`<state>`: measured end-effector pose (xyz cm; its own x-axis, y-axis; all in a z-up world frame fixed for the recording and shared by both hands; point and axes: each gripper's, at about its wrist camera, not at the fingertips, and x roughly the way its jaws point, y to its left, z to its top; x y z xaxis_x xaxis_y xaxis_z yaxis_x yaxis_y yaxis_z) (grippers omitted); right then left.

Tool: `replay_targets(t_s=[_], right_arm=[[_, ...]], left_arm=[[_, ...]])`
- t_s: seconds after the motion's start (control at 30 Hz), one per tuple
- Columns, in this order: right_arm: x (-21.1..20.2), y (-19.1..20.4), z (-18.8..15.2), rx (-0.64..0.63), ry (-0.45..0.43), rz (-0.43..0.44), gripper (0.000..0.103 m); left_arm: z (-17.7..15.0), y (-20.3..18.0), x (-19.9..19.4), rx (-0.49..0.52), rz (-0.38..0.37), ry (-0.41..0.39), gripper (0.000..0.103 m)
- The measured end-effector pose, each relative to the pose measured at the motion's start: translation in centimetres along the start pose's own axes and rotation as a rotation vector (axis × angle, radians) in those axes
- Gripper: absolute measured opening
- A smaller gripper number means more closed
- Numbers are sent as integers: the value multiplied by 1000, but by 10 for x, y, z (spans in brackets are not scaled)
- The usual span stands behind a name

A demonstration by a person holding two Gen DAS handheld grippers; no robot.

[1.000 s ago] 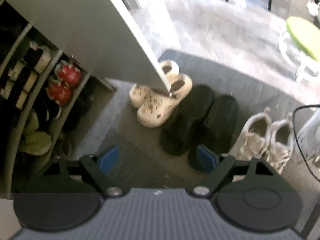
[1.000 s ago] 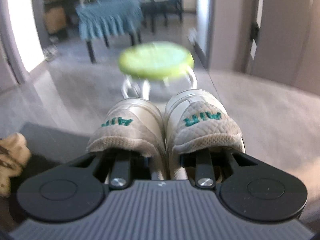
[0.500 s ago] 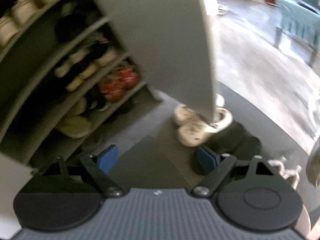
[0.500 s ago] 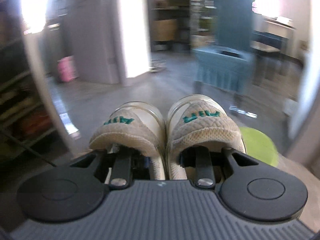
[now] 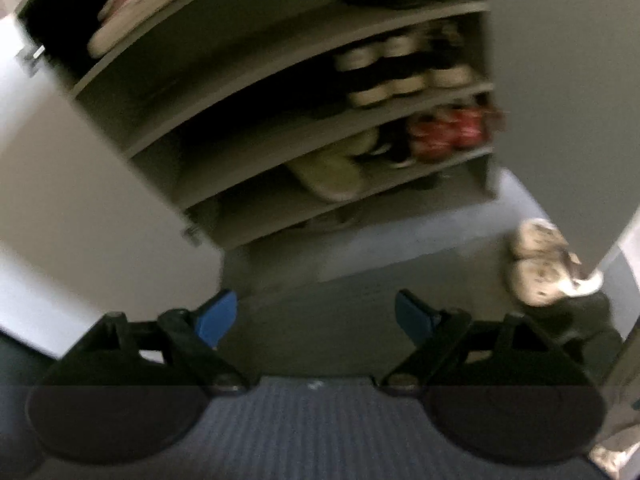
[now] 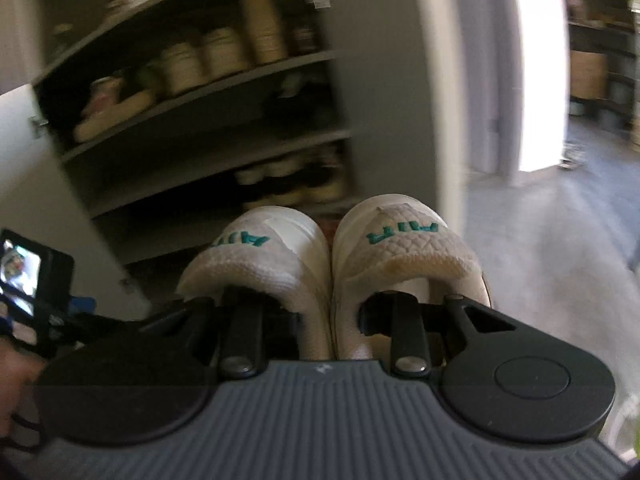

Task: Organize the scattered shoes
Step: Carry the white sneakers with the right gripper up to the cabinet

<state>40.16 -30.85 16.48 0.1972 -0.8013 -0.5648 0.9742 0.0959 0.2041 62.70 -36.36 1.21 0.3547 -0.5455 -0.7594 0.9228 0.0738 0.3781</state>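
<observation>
— White sneakers (image 6: 332,256), where?
— Pair pinched in the right gripper (image 6: 326,316), one finger inside each shoe, before the shoe cabinet (image 6: 208,128).
— Left gripper (image 5: 316,316)?
— Spread apart, holding nothing, near the cream clogs (image 5: 540,268).

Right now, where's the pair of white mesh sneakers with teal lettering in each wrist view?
Left wrist: not in view; the left tongs are open and empty.
Right wrist: bottom centre, white sneakers gripped by the right tongs.
Shared landmark: grey open shoe cabinet.
</observation>
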Motion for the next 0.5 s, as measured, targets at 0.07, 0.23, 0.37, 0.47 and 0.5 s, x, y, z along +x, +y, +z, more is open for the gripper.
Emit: replay_targets(t_s=[0.07,0.23,0.37,0.47,0.5], right_arm=[[19,24,16,-26,4,45,30],[74,79,61,-66,13,98,30],[120,114,97,-79,2,105,30],[159,138,122,-67,-11,105,31],[176,146,130,-61,-17,107,31]], left_arm=[[5,20,8,-57,23,4,88],[29,58,35,-154,60,8,88],[57,81,59,-198,75,0,88],[76,94,81,-207,73,-32,89],[82,99,90,-210,64,-37,89]])
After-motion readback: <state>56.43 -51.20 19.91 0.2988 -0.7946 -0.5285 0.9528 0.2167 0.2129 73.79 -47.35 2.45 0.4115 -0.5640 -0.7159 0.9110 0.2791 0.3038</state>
